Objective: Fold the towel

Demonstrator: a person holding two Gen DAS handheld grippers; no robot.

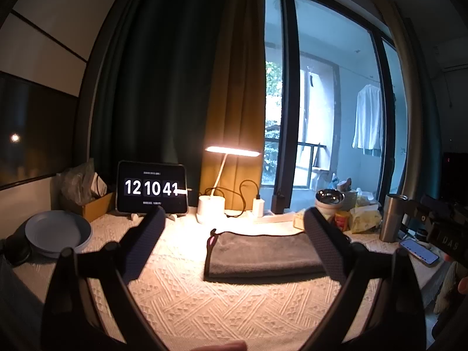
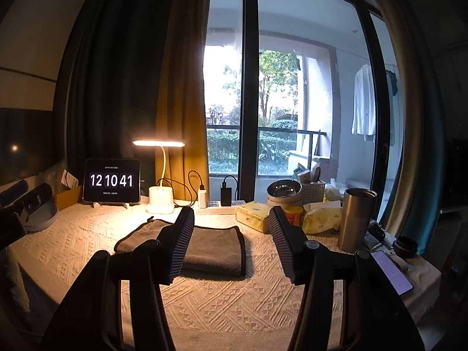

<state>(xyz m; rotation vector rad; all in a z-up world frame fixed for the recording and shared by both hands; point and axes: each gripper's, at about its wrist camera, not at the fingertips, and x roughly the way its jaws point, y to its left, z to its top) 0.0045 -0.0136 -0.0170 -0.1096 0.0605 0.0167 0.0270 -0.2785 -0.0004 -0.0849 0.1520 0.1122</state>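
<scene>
A grey towel [image 1: 263, 253] lies folded flat on the cream patterned tablecloth [image 1: 204, 301]. It also shows in the right wrist view [image 2: 215, 248]. My left gripper [image 1: 234, 219] is open and empty, held above the table in front of the towel, its right finger over the towel's right end. My right gripper [image 2: 231, 219] is open and empty, also above the table, its left finger in front of the towel's middle. The right gripper's body shows at the far right of the left wrist view [image 1: 438, 222].
A tablet clock [image 1: 152, 187] and a lit desk lamp [image 1: 232, 150] stand at the back. A blue plate [image 1: 58, 232] is at the left. A steel tumbler [image 2: 355, 219], phone [image 2: 392, 272], bowls [image 2: 283, 193], tissue box [image 2: 253, 216] and snack packs crowd the right.
</scene>
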